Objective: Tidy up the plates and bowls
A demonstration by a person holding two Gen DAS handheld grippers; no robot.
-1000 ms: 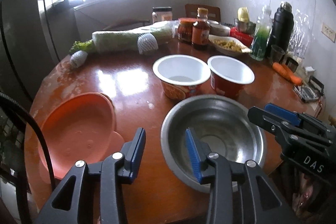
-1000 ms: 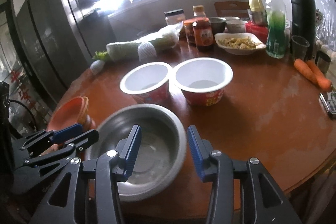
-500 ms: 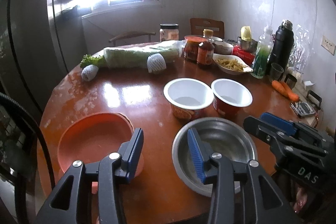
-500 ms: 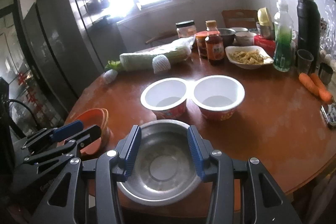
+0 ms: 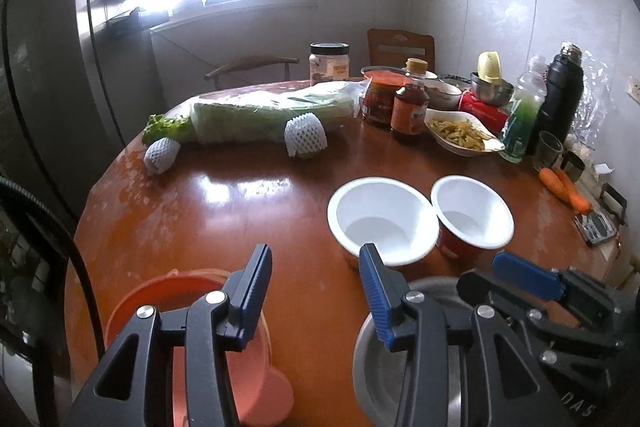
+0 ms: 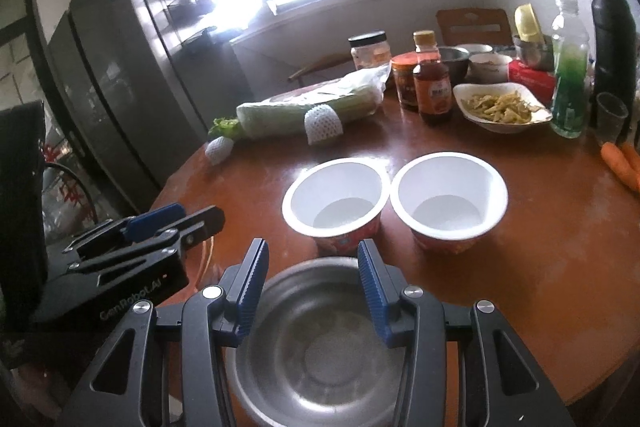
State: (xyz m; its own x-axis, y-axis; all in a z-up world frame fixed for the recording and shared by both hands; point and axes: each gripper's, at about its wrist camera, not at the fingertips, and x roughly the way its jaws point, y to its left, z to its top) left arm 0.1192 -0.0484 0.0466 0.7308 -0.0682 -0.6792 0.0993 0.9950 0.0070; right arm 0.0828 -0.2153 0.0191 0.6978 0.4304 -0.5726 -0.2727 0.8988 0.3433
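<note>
A steel bowl (image 6: 320, 347) sits at the table's near edge, empty. My right gripper (image 6: 312, 287) hovers open above it, its fingers apart and holding nothing. Stacked orange plates (image 5: 244, 367) lie left of the steel bowl (image 5: 380, 371). My left gripper (image 5: 316, 291) hangs open over the bare wood between them, gripping nothing. Two white paper bowls with red sides (image 5: 382, 219) (image 5: 474, 211) stand side by side just beyond. Each gripper shows in the other's view: the right gripper (image 5: 528, 279) and the left gripper (image 6: 172, 223).
The round wooden table (image 5: 224, 211) carries wrapped greens (image 5: 264, 115), jars and a sauce bottle (image 5: 410, 107), a dish of food (image 5: 460, 135), a green bottle, a black flask (image 5: 558, 99) and carrots (image 5: 564, 187) along its far and right side. A fridge stands to the left.
Both grippers have drawn back and up from the table, so the steel bowl and orange plates now sit lower in view. The left jaws stand slightly wider.
</note>
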